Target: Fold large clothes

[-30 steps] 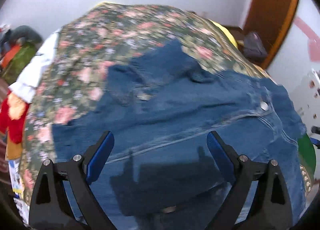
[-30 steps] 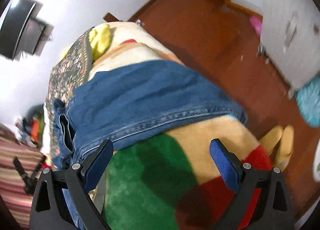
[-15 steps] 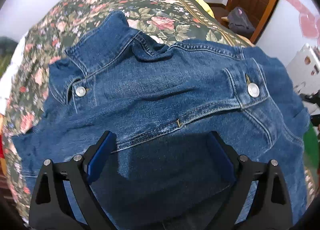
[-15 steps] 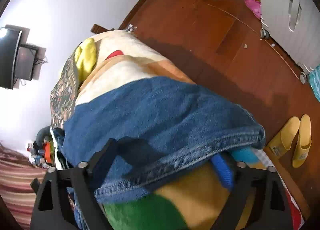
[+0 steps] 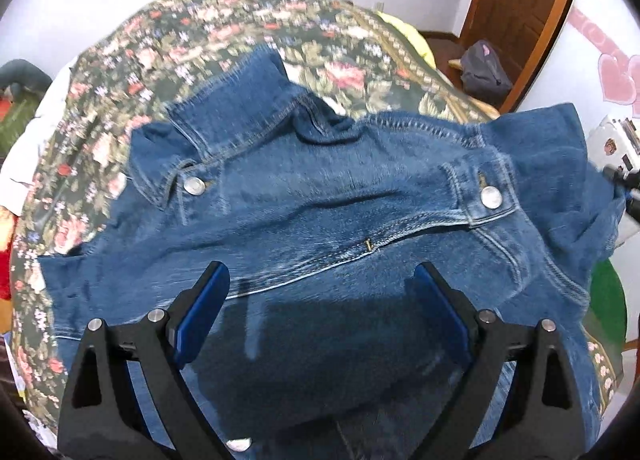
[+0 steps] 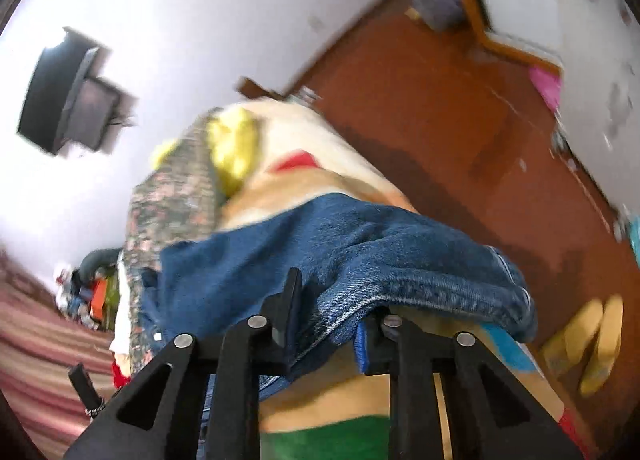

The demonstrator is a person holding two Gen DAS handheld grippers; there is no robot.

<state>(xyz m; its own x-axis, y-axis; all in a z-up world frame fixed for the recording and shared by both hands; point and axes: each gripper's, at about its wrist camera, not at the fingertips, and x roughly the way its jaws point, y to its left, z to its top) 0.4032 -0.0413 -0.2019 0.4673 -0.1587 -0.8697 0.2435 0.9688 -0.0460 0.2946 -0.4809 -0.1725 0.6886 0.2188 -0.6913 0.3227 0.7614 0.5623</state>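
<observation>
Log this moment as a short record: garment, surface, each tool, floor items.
garment: denim jacket, spread collar-up, two metal buttons showing
surface: bed with floral cover; a colourful blanket under the jacket's edge
left tool: left tool open, above the jacket's lower part, nothing between its fingers
right tool: right tool closed on the jacket's hem at the bed's side
floor items: yellow slippers on the wooden floor; dark bag by the door

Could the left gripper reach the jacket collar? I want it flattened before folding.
Probably yes. The left gripper is open above the denim jacket, and nothing lies between it and the collar straight ahead.
</observation>
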